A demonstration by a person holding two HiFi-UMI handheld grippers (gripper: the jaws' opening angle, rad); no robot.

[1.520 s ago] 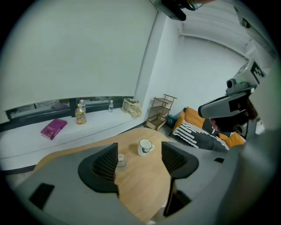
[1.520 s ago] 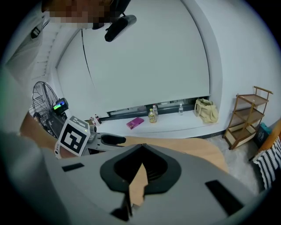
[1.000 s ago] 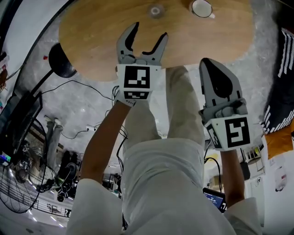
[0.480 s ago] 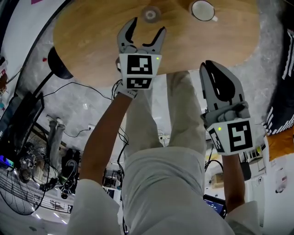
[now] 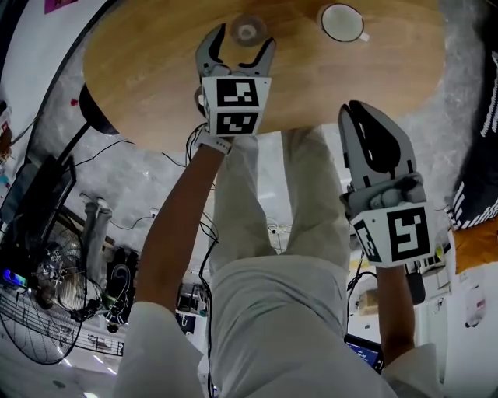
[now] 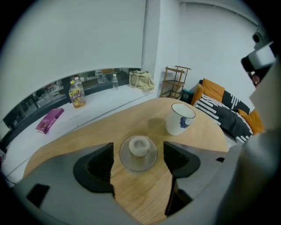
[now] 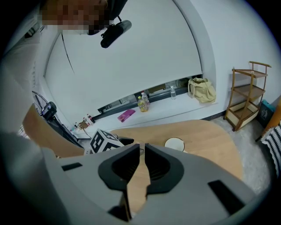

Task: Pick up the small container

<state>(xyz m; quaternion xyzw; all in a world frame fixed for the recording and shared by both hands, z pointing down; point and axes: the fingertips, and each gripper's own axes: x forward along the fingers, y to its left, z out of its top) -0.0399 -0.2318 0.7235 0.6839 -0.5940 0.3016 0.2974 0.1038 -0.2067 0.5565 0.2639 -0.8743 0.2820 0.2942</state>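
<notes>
The small container (image 5: 247, 31) is a little clear dish with a pale lump in it, standing on the round wooden table (image 5: 156, 78). My left gripper (image 5: 243, 39) reaches over the table edge. Its jaws have just been opening and stand wide. In the left gripper view the container (image 6: 139, 145) lies between the left gripper's (image 6: 138, 152) dark pads, which stay apart from it on both sides. My right gripper (image 5: 355, 106) hangs back over the person's legs, off the table. In its own view the right gripper (image 7: 142, 147) is shut but for a thin slit, with nothing in it.
A white mug (image 5: 341, 22) with a blue mark stands on the table right of the container. Bottles (image 6: 77, 93) and a pink packet (image 6: 49, 120) lie on the window ledge behind. A wooden rack (image 6: 174, 81) and striped cushions (image 6: 224, 112) are at the right. A fan (image 5: 31, 303) and cables are on the floor.
My left gripper has gone forward and down over the table until its jaws flank the container. The right gripper has sunk slightly and stays off the table.
</notes>
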